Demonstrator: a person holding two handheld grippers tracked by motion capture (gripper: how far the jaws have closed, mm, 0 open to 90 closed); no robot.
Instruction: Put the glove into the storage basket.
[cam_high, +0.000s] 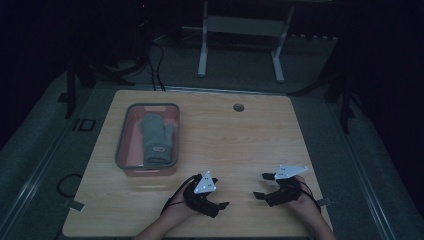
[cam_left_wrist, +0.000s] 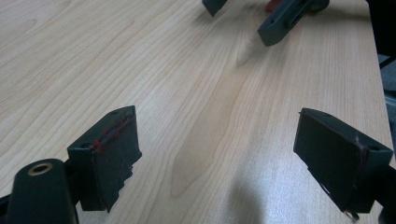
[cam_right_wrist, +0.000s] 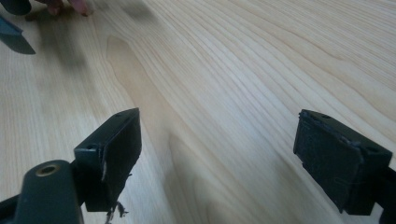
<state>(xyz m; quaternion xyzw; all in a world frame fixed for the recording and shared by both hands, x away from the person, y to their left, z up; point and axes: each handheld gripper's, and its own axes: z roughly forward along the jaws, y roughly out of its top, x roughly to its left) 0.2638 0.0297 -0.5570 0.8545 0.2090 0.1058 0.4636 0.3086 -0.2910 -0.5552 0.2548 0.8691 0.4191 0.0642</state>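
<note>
Setup: wooden table, a person's hands at the near edge with a gripper in each.

Mitten: one grey knit mitten lying flat inside the pinkish bin at the table's far left, cuff toward the near end, thumb sticking out to the right.

Left gripper: resting low on the table near the front edge, jaws spread wide, nothing between them. Its own view has bare wood between the black pads.

Right gripper: same deal, parked on the right side of the table, jaws wide apart and empty, well apart from the bin.

How it'll handle, my guess: soft, floppy, super light, not fragile at all. Knit should give decent friction, so slipping isn't a worry, but it'll droop and fold when lifted.

Where I'd grab: the cuff end, probably. It looks thicker there and sits closest to the hands. Pinch down through both layers, watch the bin wall.
</note>
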